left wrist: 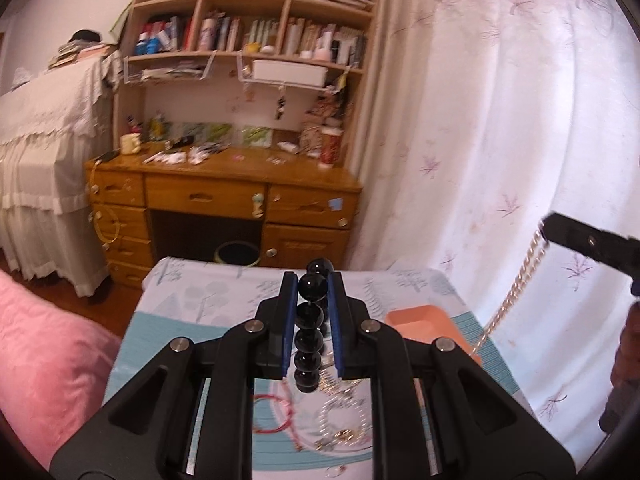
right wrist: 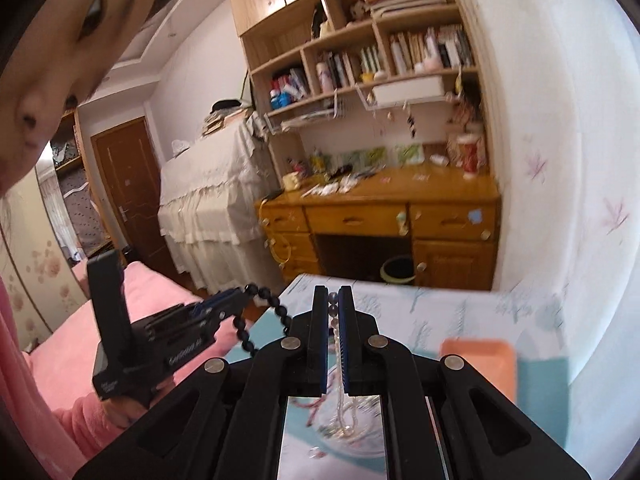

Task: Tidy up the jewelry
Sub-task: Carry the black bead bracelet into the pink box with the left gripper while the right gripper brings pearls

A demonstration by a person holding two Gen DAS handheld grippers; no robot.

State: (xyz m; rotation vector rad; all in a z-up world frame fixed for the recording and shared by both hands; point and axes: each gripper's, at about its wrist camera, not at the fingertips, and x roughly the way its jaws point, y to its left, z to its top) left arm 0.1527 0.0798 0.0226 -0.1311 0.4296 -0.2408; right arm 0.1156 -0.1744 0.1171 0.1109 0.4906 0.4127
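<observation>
Above the worktop (left wrist: 224, 320), a black bead bracelet (left wrist: 309, 336) is clamped in the left tool (left wrist: 313, 300), a pearl chain (right wrist: 341, 360) is pinched in the right tool (right wrist: 333, 304), and beyond them the orange tray (left wrist: 420, 320) is seen.

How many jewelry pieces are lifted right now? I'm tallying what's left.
2: a black bead strand pinched in the left hand-held gripper, and a pearl chain in the right hand-held gripper. More jewelry lies below.
</observation>
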